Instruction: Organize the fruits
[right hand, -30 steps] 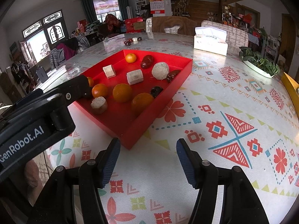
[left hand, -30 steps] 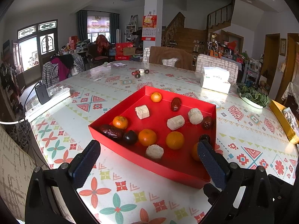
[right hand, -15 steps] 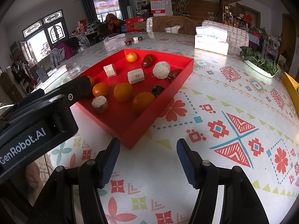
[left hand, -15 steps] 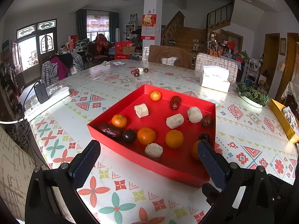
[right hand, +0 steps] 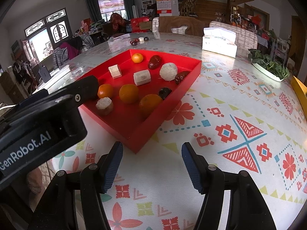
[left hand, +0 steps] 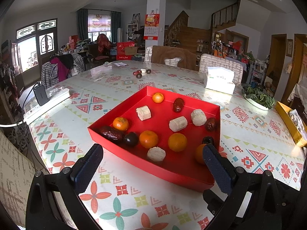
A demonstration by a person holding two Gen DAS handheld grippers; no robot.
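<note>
The patterned tabletop point(left hand: 57, 130) carries a red tray point(left hand: 172, 170) of scattered fruits. The left claw point(left hand: 151, 164), spread wide and empty, faces the tray directly and is nearer. The right claw point(right hand: 152, 164), parted and empty, has the tray ahead-left.

A shallow red cardboard tray point(left hand: 217, 115) sits mid-counter point(left hand: 134, 197), holding scattered small oranges point(left hand: 177, 142), dark dates point(left hand: 111, 132) and pale cake pieces point(left hand: 178, 123) (none stacked). Behind it to the right stands a white tissue box point(left hand: 220, 80); a white power strip point(left hand: 48, 103) lies left.
</note>
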